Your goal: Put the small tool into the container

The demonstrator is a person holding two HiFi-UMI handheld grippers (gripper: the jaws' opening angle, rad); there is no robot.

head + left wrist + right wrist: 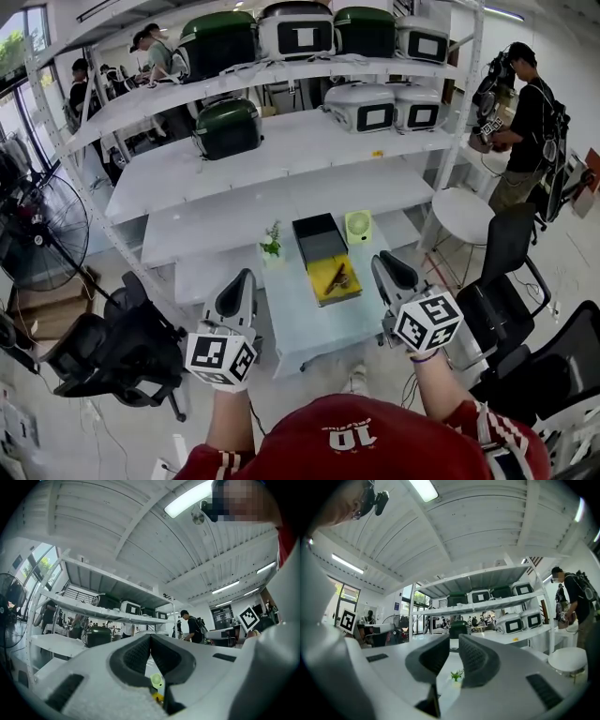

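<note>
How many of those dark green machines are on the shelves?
3 dark green machines. Two are on the top shelf: one at its left, another between white machines. The third sits on the shelf below, left side. Others may be hidden.

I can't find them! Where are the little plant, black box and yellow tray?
little plant (pixel 272 241): head view, green leaves.
black box (pixel 321 247): head view, bare inside.
yellow tray (pixel 322 282): head view, bare left side.

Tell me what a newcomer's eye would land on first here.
A yellow tray sits on the white table with the small tool on it, beside the black container. The left gripper and right gripper hang empty either side. Behind, shelves hold green and white appliances.
</note>
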